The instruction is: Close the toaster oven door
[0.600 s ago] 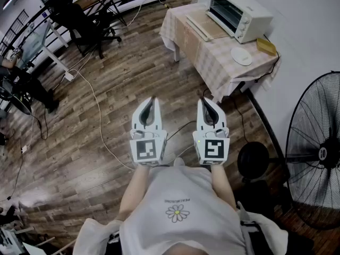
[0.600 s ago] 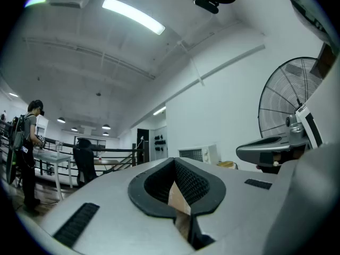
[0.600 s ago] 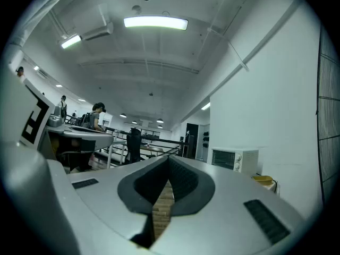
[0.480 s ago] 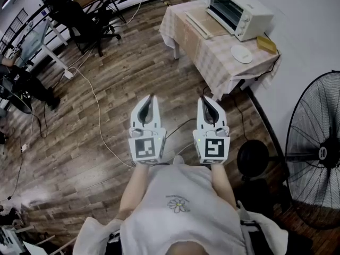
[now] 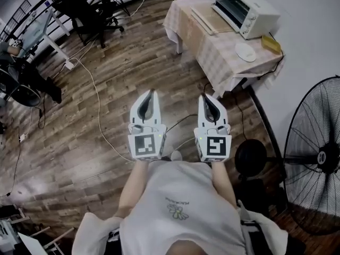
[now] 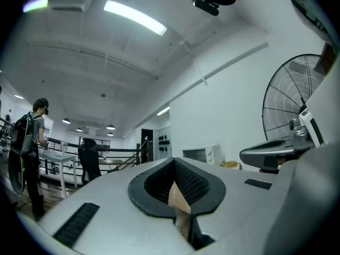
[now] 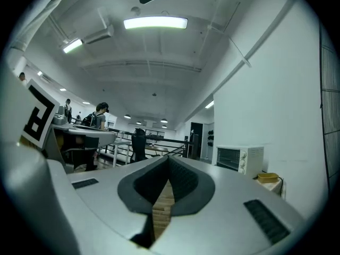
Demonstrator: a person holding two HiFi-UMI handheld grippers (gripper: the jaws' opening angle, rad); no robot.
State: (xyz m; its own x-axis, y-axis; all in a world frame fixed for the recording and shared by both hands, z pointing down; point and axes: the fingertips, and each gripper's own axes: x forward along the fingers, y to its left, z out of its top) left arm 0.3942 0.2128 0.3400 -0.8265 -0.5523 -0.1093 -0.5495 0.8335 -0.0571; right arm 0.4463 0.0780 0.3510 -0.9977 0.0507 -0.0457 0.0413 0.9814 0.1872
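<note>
The white toaster oven (image 5: 245, 9) stands on a table with a checked cloth (image 5: 223, 62) at the far right of the room. Its door (image 5: 210, 19) hangs open, lying flat toward the table's left edge. My left gripper (image 5: 152, 92) and right gripper (image 5: 204, 96) are held side by side in front of the person's chest, well short of the table, over the wooden floor. Both are shut with nothing between the jaws. The right gripper view shows the oven (image 7: 239, 158) far ahead past the shut right gripper (image 7: 169, 159). The left gripper view shows the oven (image 6: 204, 154) small beyond the shut left gripper (image 6: 173, 161).
A white plate (image 5: 245, 52) and a yellow object (image 5: 271, 44) lie on the table beside the oven. A large standing fan (image 5: 313, 153) is close on the right. Cables (image 5: 98, 105) trail over the floor. Office chairs (image 5: 90, 15) and desks stand at the back left.
The head view has shifted slightly, so the table and oven sit a little further right and higher. Both grippers stay side by side and shut.
</note>
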